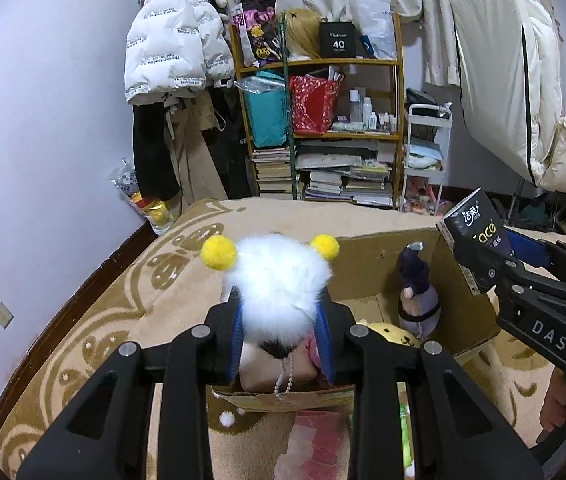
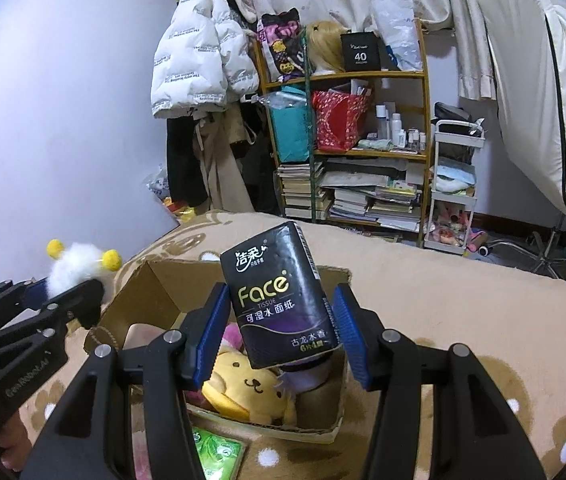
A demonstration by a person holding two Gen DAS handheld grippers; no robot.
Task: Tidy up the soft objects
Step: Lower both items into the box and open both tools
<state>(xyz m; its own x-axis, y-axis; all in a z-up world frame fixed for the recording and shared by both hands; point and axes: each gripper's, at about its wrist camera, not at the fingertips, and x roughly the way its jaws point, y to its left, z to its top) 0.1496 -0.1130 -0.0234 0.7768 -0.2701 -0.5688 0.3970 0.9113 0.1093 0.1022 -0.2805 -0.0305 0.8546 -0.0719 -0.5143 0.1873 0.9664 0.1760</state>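
My left gripper [image 1: 281,340] is shut on a white fluffy plush [image 1: 279,280] with two yellow pom-poms, held above the near edge of the cardboard box [image 1: 387,256]. It also shows at the left of the right wrist view [image 2: 79,268]. My right gripper [image 2: 279,336] is shut on a black tissue pack [image 2: 279,296] marked "Face", held tilted over the box [image 2: 155,280]. Inside the box lie a yellow plush [image 2: 251,384], a purple doll [image 1: 417,292] and a pink soft item [image 1: 267,368].
The box sits on a beige patterned blanket [image 1: 123,312]. A green packet [image 2: 215,452] and a pink packet [image 1: 311,444] lie in front of the box. A loaded wooden shelf [image 1: 323,128], hanging coats [image 1: 175,40] and a white cart [image 1: 427,160] stand behind.
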